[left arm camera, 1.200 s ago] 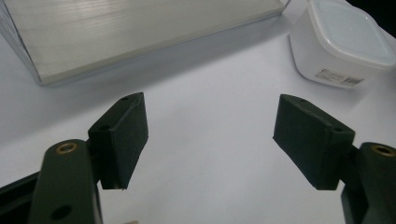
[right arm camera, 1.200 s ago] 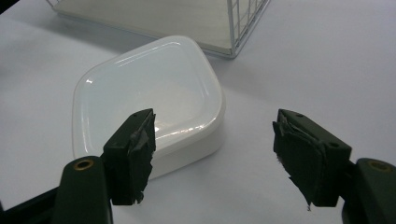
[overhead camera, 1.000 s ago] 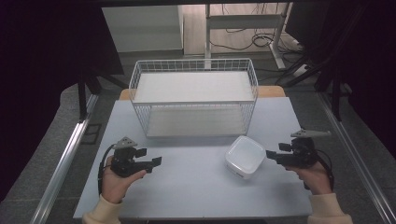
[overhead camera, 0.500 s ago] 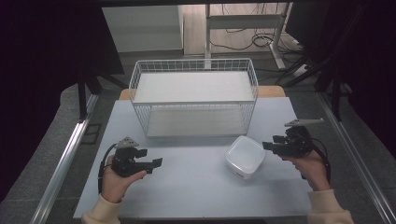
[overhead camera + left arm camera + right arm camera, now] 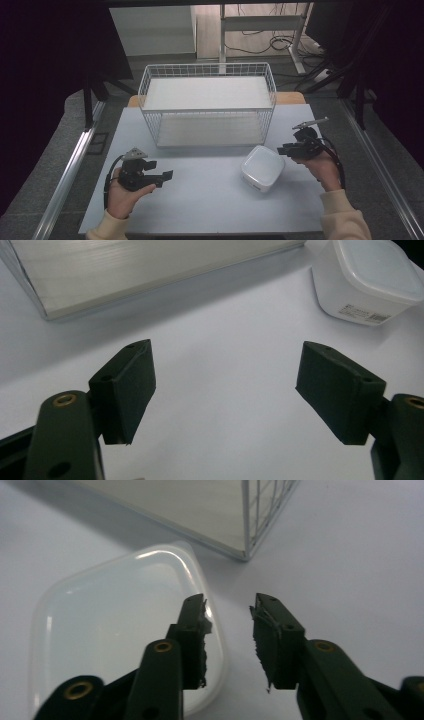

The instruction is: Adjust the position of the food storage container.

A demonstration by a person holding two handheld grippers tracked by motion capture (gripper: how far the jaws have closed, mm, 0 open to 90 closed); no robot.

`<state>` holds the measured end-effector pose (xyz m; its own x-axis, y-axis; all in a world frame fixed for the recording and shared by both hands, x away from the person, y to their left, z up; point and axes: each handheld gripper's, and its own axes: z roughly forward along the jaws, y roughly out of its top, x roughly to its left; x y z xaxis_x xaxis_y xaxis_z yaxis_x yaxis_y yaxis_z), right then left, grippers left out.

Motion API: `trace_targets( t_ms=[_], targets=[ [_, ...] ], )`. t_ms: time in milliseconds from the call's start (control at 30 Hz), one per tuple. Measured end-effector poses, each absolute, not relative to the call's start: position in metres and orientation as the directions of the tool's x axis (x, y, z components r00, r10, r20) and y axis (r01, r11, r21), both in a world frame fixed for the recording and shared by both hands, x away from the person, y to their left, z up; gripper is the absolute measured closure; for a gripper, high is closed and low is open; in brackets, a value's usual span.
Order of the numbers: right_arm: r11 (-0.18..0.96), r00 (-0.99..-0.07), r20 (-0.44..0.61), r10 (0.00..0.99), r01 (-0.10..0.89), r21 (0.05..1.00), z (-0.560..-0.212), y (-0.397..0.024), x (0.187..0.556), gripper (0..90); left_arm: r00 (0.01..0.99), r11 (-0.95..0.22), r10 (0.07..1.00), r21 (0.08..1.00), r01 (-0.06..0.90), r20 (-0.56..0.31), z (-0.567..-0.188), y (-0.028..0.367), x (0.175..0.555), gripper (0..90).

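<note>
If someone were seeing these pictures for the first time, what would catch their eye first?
Probably the white wire basket standing at the far middle of the table, then the lidded white plastic container in front of its right corner. The right gripper hovers open beside that container, and the left gripper is open at near left.

A white lidded container (image 5: 262, 168) sits on the tabletop (image 5: 210, 200) just in front of the wire basket (image 5: 207, 105), between 2 hand-held tools: left tool (image 5: 167, 175), right tool (image 5: 281, 149).
</note>
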<state>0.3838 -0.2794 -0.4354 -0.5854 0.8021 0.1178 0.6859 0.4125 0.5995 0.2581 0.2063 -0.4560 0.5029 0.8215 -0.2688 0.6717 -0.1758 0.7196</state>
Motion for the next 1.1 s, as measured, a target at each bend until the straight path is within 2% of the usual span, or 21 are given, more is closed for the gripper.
trace_targets(
  t_ms=[33,67,133,167,267,533,1100],
  targets=[
    [0.413,-0.585,0.118,0.802,0.686,0.6,-0.435,-0.279,0.384,70.1,0.503,-0.176,0.821,0.72,0.672,-0.269,-0.456,0.206,0.258,23.2],
    [0.428,-0.589,0.106,0.801,0.687,0.588,-0.438,-0.279,0.385,75.2,0.502,-0.176,0.821,0.718,0.674,-0.27,-0.457,0.206,0.258,23.2],
    [0.429,-0.59,0.106,0.8,0.687,0.587,-0.439,-0.279,0.384,77.1,0.503,-0.177,0.821,0.717,0.675,-0.271,-0.457,0.205,0.258,23.2],
    [0.45,-0.597,0.089,0.797,0.686,0.572,-0.442,-0.279,0.384,82.3,0.504,-0.18,0.82,0.714,0.677,-0.272,-0.458,0.205,0.258,23.3],
    [0.464,-0.594,0.068,0.802,0.691,0.554,-0.446,-0.282,0.385,88.8,0.504,-0.184,0.82,0.707,0.683,-0.273,-0.461,0.203,0.258,23.3],
    [0.546,-0.633,0.028,0.774,0.689,0.476,-0.462,-0.284,0.382,89.2,0.502,-0.182,0.817,0.7,0.69,-0.283,-0.463,0.202,0.26,23.3],
    [0.585,-0.691,0.069,0.72,0.657,0.475,-0.462,-0.267,0.354,89.3,0.504,-0.183,0.815,0.7,0.691,-0.285,-0.463,0.203,0.262,23.2]
  ],
)
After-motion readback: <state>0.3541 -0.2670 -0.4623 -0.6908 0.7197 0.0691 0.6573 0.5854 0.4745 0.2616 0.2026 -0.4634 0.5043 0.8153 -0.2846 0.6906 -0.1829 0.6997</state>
